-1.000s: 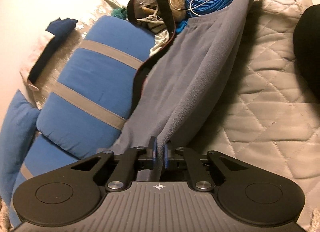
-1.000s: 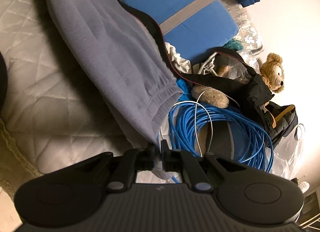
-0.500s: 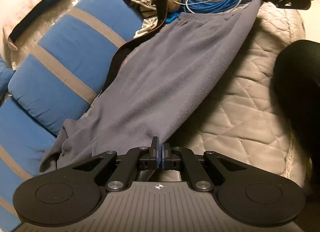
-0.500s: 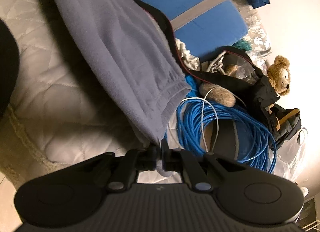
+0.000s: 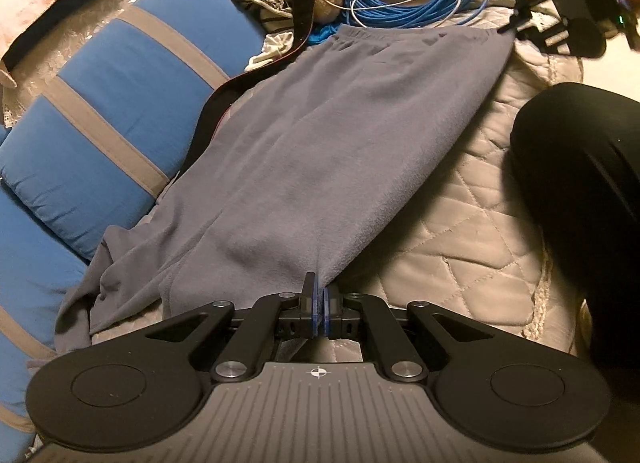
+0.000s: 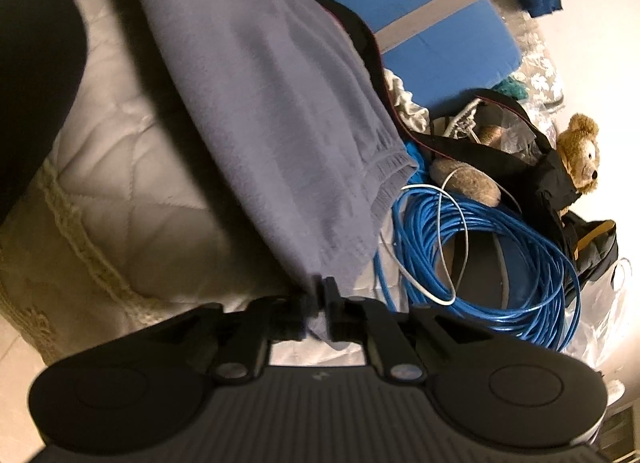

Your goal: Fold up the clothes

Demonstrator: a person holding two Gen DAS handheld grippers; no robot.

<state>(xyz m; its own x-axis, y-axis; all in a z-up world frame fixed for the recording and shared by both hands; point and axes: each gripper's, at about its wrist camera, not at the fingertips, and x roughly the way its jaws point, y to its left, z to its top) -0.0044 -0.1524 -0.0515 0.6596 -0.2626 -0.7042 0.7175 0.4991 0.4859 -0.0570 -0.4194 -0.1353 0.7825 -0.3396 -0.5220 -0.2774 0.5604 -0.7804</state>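
Grey fleece trousers (image 5: 340,135) lie spread along the quilted bed (image 5: 460,223), elastic waistband at the far end. My left gripper (image 5: 320,303) is shut on the near edge of the cloth, blue pads pinching it. At the top right, my right gripper (image 5: 514,25) holds the waistband corner. In the right wrist view the trousers (image 6: 280,103) run away from my right gripper (image 6: 319,295). Its jaws are opening, with grey cloth still filling the narrow gap between them; that view is blurred.
Blue pillows with grey stripes (image 5: 120,103) line the left side of the trousers. A coil of blue cable (image 6: 500,263), a black bag strap (image 5: 304,3) and a teddy bear (image 6: 580,155) crowd the waistband end. A person's black-clad leg (image 5: 580,203) is at the bed's right edge.
The trousers went from hanging stretched between the grippers to lying spread flat on the bed. The right gripper sank toward the bed edge, and the left view tilted down.
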